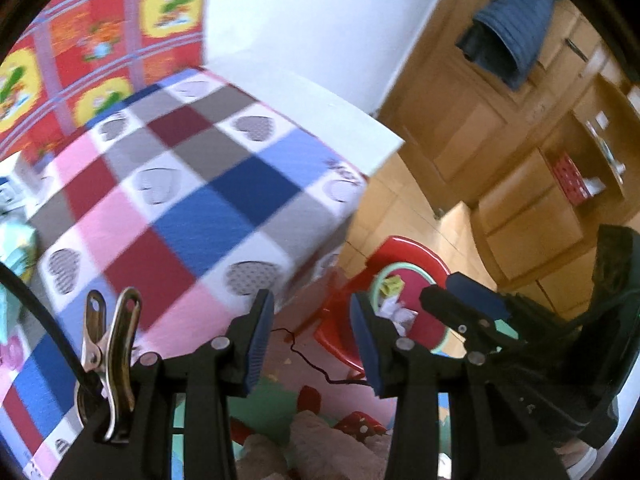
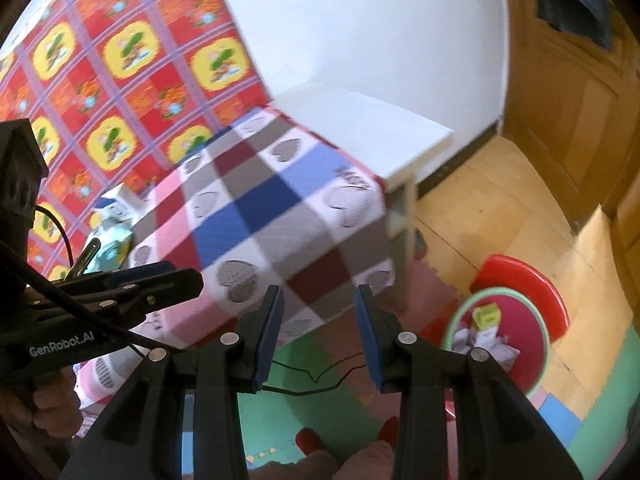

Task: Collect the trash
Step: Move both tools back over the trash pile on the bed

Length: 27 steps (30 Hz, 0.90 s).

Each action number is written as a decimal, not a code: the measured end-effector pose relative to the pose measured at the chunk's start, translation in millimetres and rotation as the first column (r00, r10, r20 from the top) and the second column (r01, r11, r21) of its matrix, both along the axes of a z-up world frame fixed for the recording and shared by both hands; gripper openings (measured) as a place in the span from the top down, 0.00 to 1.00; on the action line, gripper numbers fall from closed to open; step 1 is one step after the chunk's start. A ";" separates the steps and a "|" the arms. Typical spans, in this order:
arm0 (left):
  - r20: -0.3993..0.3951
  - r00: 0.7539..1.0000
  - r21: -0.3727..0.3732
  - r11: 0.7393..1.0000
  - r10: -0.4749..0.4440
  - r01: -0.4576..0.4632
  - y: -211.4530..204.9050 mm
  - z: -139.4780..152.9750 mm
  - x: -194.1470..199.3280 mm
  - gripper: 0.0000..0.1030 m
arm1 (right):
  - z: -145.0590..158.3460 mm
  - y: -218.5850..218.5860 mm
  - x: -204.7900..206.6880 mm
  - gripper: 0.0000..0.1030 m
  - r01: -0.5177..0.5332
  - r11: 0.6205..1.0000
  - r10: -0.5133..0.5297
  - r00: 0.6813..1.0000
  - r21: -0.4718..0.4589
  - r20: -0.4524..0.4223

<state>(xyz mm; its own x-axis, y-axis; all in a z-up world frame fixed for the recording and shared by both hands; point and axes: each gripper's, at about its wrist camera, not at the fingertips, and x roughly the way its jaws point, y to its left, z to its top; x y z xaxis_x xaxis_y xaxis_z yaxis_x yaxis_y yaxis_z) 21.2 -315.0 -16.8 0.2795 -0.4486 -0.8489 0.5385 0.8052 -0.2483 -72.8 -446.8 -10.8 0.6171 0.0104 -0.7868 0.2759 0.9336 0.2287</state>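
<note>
Left wrist view: from above and near the checked tablecloth [image 1: 172, 200], facing forward-down along its own fingers across the table's front corner; round bin [image 1: 404, 300] low right. Right wrist view: higher and further back from the same cloth [image 2: 280, 208], bin [image 2: 500, 332] to the right. Shared: tablecloth, bin, white wall [image 2: 360, 32].

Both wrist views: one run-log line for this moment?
left gripper: open, empty | right gripper: open, empty | bin: on floor by red stool, holds crumpled paper | checkered tablecloth: snack packet at far edge
</note>
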 end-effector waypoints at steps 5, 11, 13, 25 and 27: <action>0.015 0.997 0.002 0.997 0.082 -0.082 46.6 5.9 8.4 0.60 | 5.5 36.5 17.6 0.64 -0.082 0.997 0.082 0.997 -0.003 0.008; 0.041 0.982 0.005 0.983 0.186 -0.186 102.6 11.8 15.5 0.60 | 7.2 85.0 38.1 0.64 -0.180 0.984 0.180 0.984 -0.001 0.011; 0.047 0.974 0.004 0.975 0.222 -0.223 122.7 13.4 18.2 0.60 | 6.6 100.1 43.9 0.64 -0.210 0.978 0.210 0.978 -0.001 0.011; 0.061 0.913 0.006 0.915 0.403 -0.404 231.2 13.3 19.2 0.60 | -4.0 192.3 75.4 0.64 -0.391 0.921 0.391 0.921 0.002 0.007; 0.060 0.899 0.010 0.901 0.433 -0.434 246.3 11.8 18.2 0.60 | -6.3 203.6 79.8 0.63 -0.415 0.910 0.415 0.910 0.006 0.002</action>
<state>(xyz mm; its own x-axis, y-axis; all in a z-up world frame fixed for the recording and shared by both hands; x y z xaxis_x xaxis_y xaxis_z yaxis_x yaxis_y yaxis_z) 39.4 -68.7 -5.1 0.4883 -0.2536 -0.8350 0.1467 0.9671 -0.2079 7.0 -243.2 -17.1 0.5570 0.2702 -0.7853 -0.1361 0.9625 0.2346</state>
